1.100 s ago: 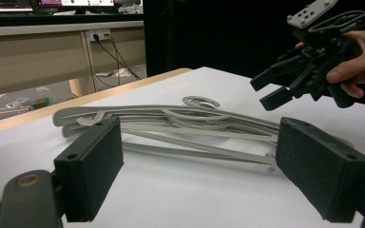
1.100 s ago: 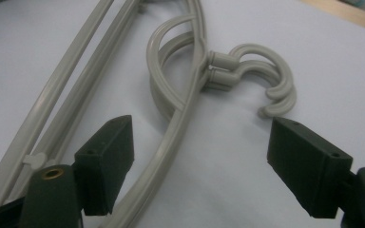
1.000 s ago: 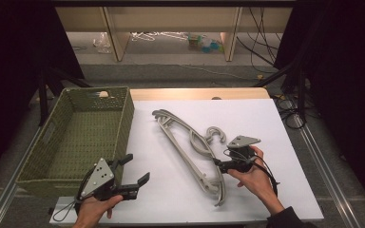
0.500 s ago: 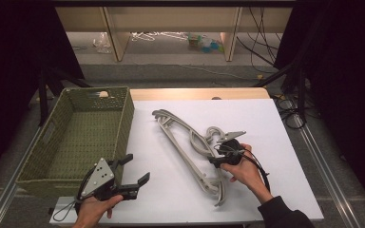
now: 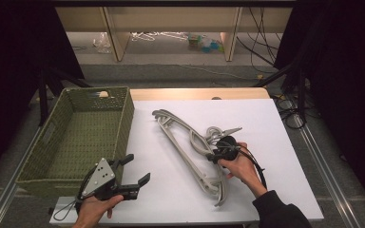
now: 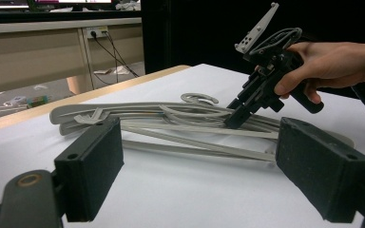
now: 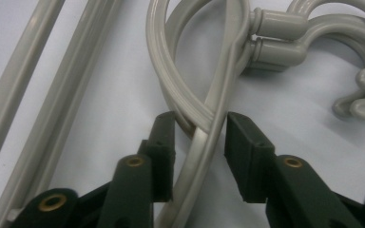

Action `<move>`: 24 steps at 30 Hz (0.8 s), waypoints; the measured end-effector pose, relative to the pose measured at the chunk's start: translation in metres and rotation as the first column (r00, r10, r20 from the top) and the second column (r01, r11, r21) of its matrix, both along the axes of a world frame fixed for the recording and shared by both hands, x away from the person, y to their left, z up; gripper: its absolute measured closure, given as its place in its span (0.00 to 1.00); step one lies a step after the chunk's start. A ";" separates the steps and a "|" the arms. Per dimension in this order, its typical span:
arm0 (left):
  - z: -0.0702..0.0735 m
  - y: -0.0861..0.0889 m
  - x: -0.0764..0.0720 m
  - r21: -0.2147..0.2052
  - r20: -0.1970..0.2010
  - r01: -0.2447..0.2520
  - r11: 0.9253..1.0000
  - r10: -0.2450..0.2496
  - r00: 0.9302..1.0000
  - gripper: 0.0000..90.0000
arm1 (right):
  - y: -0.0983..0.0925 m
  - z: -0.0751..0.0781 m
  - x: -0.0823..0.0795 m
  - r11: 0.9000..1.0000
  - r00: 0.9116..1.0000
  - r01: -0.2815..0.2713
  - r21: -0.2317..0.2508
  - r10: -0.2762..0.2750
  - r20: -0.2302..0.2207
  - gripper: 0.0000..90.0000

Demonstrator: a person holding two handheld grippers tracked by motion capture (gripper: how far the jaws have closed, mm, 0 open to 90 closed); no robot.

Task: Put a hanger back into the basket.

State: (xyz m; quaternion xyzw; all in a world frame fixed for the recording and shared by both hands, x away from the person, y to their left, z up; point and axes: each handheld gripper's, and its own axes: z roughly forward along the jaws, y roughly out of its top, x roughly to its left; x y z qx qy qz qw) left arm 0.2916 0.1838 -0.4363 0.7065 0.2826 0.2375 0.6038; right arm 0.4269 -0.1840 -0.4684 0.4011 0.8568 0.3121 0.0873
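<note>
Several grey plastic hangers (image 5: 186,142) lie stacked on the white table, hooks to the right. My right gripper (image 5: 215,157) points down onto the stack beside the hooks (image 7: 313,28). Its jaws have just been closing and now straddle two crossing hanger arms (image 7: 204,109). The pads (image 7: 164,142) stand close on both sides, with a thin gap still showing at the right one. The left gripper view shows that right gripper (image 6: 235,118) tip-down on the hangers (image 6: 171,128). My left gripper (image 5: 139,167) stands open near the front left edge, nothing between its pads (image 6: 92,166).
A green woven basket (image 5: 123,118) stands at the left of the table, next to my left hand. Bare white tabletop (image 5: 275,128) lies right of the hangers. Cables and shelving sit on the floor beyond the far edge.
The right hand has shifted left and down onto the hanger stack, and its jaws have narrowed around the hanger arms. The left hand and gripper have stayed still.
</note>
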 end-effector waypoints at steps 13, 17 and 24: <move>0.000 0.000 0.000 0.001 -0.003 0.000 1.000 0.000 1.000 0.18 | 0.000 0.006 -0.002 1.000 1.000 0.023 0.003 -0.023 0.009 0.82; 0.000 0.000 0.000 0.002 -0.002 0.000 1.000 0.000 1.000 0.18 | 0.002 0.010 -0.005 0.999 0.999 0.049 0.004 -0.049 0.007 0.82; 0.000 0.001 0.000 -0.001 -0.003 -0.003 1.000 0.003 1.000 0.18 | 0.001 0.026 -0.008 0.999 0.992 0.036 0.033 -0.040 0.121 0.90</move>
